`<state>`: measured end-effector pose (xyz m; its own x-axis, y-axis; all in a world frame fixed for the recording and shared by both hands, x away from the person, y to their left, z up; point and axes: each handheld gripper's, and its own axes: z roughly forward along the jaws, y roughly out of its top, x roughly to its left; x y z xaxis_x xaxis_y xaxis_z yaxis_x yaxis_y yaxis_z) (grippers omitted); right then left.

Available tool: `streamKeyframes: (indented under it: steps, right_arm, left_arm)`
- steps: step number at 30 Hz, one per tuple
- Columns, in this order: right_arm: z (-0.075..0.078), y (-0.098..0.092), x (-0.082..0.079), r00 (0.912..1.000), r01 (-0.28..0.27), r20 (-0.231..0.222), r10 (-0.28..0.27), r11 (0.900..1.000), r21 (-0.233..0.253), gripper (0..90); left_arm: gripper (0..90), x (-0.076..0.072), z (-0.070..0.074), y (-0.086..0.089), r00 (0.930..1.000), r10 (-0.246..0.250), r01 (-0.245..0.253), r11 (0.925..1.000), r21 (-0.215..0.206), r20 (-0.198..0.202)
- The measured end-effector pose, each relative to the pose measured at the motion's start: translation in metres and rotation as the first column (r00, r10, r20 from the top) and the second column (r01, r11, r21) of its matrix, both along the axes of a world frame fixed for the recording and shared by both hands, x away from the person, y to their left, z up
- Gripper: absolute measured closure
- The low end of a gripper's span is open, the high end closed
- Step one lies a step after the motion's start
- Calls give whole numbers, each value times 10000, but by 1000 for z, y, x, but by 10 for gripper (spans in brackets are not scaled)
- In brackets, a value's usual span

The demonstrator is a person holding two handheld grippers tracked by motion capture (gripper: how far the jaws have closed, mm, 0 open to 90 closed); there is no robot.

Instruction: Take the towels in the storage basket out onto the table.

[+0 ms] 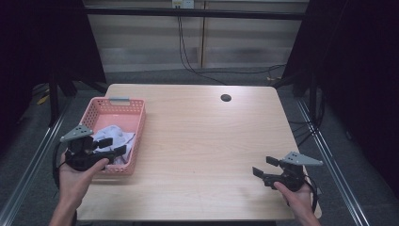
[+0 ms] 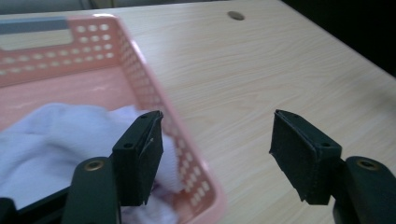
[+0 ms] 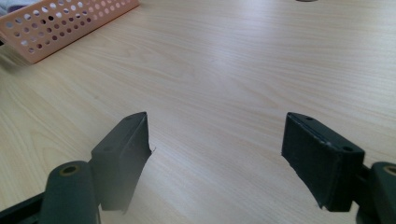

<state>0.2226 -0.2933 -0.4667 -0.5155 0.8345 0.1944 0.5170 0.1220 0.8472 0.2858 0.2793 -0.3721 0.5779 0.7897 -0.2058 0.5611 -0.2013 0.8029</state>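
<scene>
High view: pink basket (image 1: pixel 136 141) holding white cloth (image 1: pixel 115 135) occupies table (image 1: pixel 207 141) left.

Light wood bench (image 1: pixel 202 141) fills centre of frame, round cable hole (image 1: pixel 226 98) near far edge. Pink perforated basket (image 1: pixel 137 136) at left of frame, white cloth (image 1: pixel 115 134) bunched inside. Black cables (image 1: pixel 197 66) trail across grey floor, upper centre.

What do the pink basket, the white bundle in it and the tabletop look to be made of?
Pink perforated basket: likely moulded plastic, matte, with regular punched holes. White crumpled bundle: soft fabric, seemingly fleecy, with folds and a fuzzy surface. Light wooden table: wood-grain finish, smooth with slight sheen; solid wood or laminate cannot be told.
</scene>
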Motion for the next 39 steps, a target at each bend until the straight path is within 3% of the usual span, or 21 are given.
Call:
streamKeyframes:
  steps: [2, 4, 11, 13, 14, 15, 17, 23, 27, 28, 31, 33, 36, 39]
  right_arm:
    - [0, 2, 0, 10000, -78, 15, 78, 9999, -64, 227]
    - [0, 4, 0, 9999, -159, 3, 159, 9998, -81, 227]
    - [-1, 7, 1, 9993, -361, -44, 360, 9989, -283, 231]
    - [-1, 8, 1, 9995, -314, -87, 311, 9987, -412, 231]
    - [-2, 8, 1, 9994, -338, -86, 334, 9984, -451, 231]
    - [-2, 8, 1, 9995, -319, -89, 315, 9983, -489, 231]
    - [-2, 8, 1, 9994, -345, -111, 340, 9982, -485, 231]
    - [-3, 9, 2, 9991, -402, -167, 394, 9979, -500, 231]
    - [-3, 10, 2, 9990, -384, -232, 369, 9969, -685, 232]
    - [-4, 10, 2, 9991, -381, -237, 365, 9967, -720, 232]
    - [-4, 10, 2, 9990, -387, -246, 370, 9966, -727, 232]
    - [-5, 10, 3, 9988, -418, -268, 400, 9966, -712, 239]
    - [-5, 12, 3, 9975, -622, -391, 595, 9955, -714, 254]
    - [-5, 15, 2, 9966, -775, -348, 749, 9938, -794, 254]
  left_arm:
    - [329, 4, 1, 6, 9999, -142, 142, 9998, 149, -21]
    - [322, 9, 0, 14, 9995, 110, -102, 9995, 286, -298]
    - [292, 35, -3, 43, 9965, 612, -566, 9952, 794, -569]
    - [267, 44, -8, 49, 9965, 517, -455, 9947, 925, -656]
    - [292, 48, -13, 51, 9958, 693, -631, 9930, 996, -596]
    - [279, 53, -17, 53, 9945, 784, -703, 9913, 1115, -698]
    - [249, 60, -26, 57, 9908, 814, -710, 9928, 963, -1081]
    - [209, 76, -44, 60, 9829, 958, -683, 9827, 1721, -1573]
    - [167, 88, -53, 64, 9677, 1212, -803, 9794, 1855, -2210]
    - [200, 89, -55, 65, 9663, 1319, -848, 9739, 2106, -2209]
    - [184, 91, -62, 62, 9601, 1409, -939, 9761, 1961, -2417]
    - [170, 92, -65, 60, 9563, 1070, -439, 9725, 2285, -2719]
    - [144, 94, -67, 53, 9538, 1092, -329, 9639, 2641, -2800]
    - [100, 100, -70, 53, 9358, 1076, -120, 9615, 2745, -3357]
